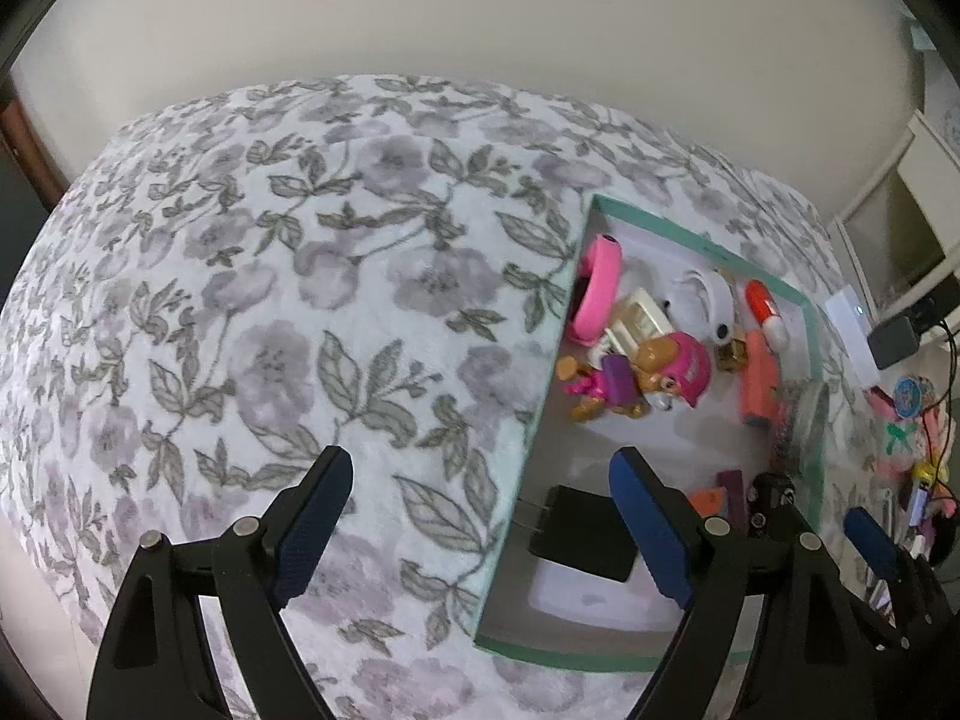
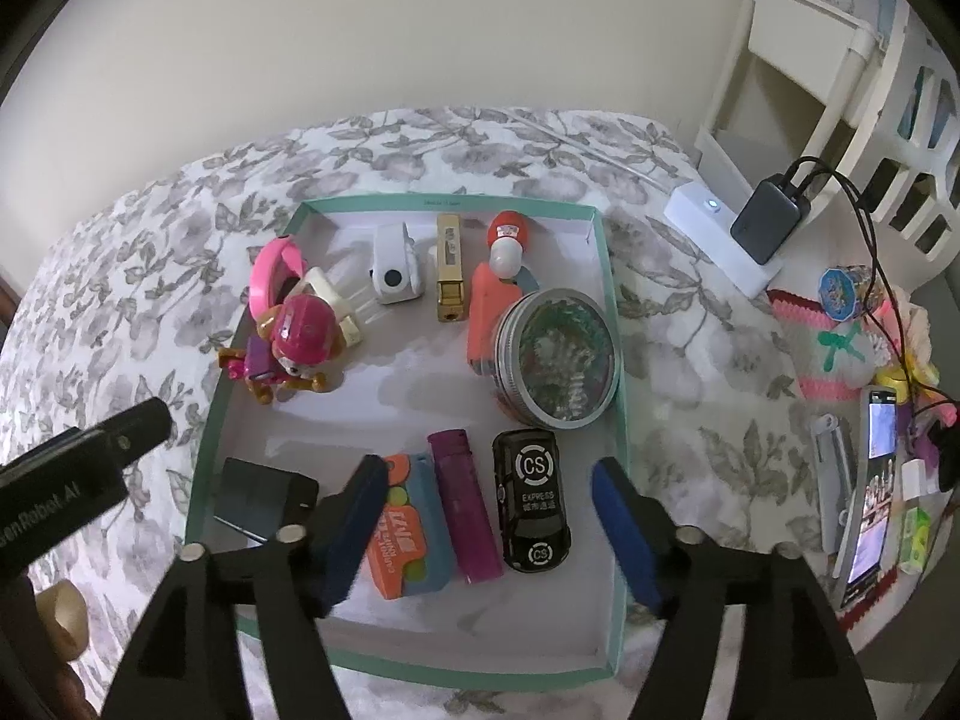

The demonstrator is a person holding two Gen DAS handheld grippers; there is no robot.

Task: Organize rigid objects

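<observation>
Both claws wide, nothing between the pads of either. Right claw [image 2: 486,516] hangs over the near end of the teal-rimmed tray [image 2: 606,276]; left claw [image 1: 480,522] sits over the tray's near left wall, one finger above the floral bedspread [image 1: 270,300], the other above the tray floor.

Tray lies on the bed, toward its right side. Near row in tray, left to right: black charger block [image 2: 264,495] in the near left corner, orange-blue toy [image 2: 408,525], magenta lighter [image 2: 462,504], black toy car [image 2: 531,498] marked "CS EXPRESS". All flat on the tray floor; toy and lighter touching, car just beside.

Middle: pink-helmet pup figure [image 2: 288,348] at the left wall, round clear-lid tin [image 2: 558,360] against the right wall, orange case [image 2: 483,318] touching the tin's left side.

Far end: pink ring [image 2: 273,270] at the left wall, white gadget [image 2: 393,270], gold bar [image 2: 450,267], red-white capsule toy [image 2: 507,243].

Outside the tray on the bed's right edge: white power strip [image 2: 702,216] with grey adapter [image 2: 768,219], phone [image 2: 870,492], loose clutter, too jumbled to tell.
</observation>
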